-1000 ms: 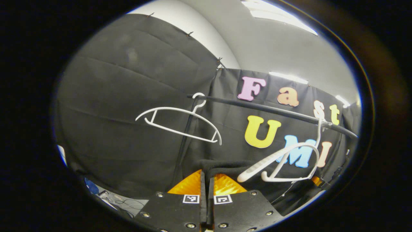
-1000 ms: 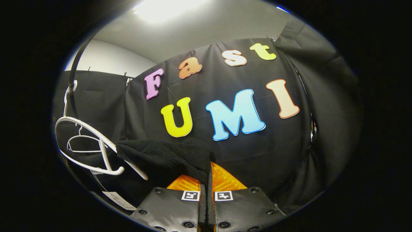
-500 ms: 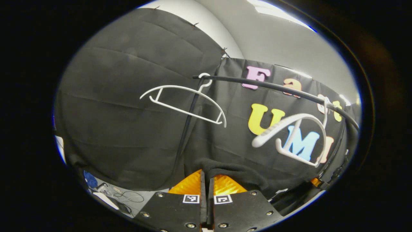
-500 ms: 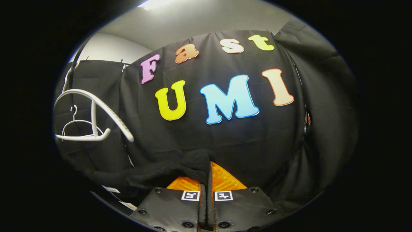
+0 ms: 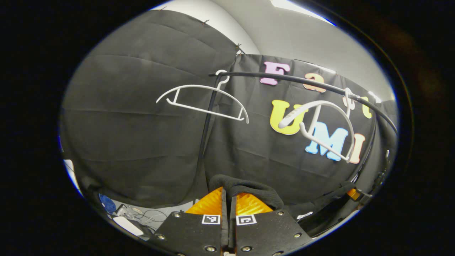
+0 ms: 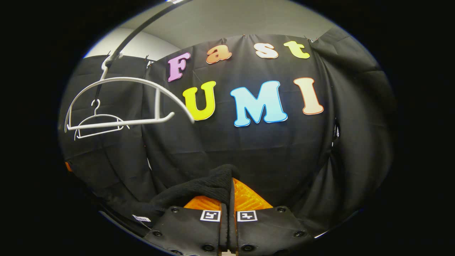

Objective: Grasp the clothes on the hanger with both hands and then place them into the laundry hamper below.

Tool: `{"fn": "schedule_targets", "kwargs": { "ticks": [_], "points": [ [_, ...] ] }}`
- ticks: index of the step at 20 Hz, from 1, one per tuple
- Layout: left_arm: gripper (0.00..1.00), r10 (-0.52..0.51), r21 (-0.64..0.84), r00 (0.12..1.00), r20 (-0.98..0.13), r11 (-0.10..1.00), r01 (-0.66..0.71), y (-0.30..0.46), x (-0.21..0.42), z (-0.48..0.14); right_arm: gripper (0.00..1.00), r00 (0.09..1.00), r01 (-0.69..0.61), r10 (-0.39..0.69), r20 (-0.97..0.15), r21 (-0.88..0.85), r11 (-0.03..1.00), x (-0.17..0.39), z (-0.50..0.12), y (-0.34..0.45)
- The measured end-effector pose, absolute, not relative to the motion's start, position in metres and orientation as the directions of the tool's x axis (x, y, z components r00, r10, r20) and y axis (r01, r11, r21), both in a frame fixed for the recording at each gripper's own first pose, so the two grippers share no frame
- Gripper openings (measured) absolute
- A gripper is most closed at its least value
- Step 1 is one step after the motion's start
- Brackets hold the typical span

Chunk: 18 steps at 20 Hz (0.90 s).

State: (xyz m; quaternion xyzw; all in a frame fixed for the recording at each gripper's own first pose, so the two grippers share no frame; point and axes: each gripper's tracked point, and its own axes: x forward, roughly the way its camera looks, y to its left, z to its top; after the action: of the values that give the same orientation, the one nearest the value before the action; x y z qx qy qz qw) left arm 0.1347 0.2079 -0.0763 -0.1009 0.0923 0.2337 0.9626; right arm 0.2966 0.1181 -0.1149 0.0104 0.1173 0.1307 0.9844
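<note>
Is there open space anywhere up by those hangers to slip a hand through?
Yes: the stretch of rail between the far hanger and the near hanger is bare. Lower down it is crowded: both grippers pinch the black garment.

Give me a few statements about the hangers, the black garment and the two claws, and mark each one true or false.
1. The black garment hangs on the near hanger. False: the hanger is bare.
2. The right claw is shut on the garment. True.
3. Two white hangers, the near one and a far hanger, hang from the black rail. True.
4. The left claw is open and empty. False: it is shut on the garment.
</note>
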Motion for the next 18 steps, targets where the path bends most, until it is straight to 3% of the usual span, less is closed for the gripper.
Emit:
{"fn": "schedule_targets", "kwargs": {
  "ticks": [9, 18],
  "points": [
    [0.03, 0.243, -0.062, 0.923, -0.299, 0.96, -0.273, 0.169, 0.114, -0.122, 0.03, 0.914, -0.241, 0.224, -0.339, -0.007, 0.97, 0.179, -0.135, 0.1],
    [0.02, 0.035, 0.011, 0.908, -0.418, 0.999, -0.034, 0.1, 0.109, -0.197, 0.03, 0.873, -0.196, 0.167, -0.459, -0.015, 0.981, 0.111, -0.185, 0.093]
  ]
}}
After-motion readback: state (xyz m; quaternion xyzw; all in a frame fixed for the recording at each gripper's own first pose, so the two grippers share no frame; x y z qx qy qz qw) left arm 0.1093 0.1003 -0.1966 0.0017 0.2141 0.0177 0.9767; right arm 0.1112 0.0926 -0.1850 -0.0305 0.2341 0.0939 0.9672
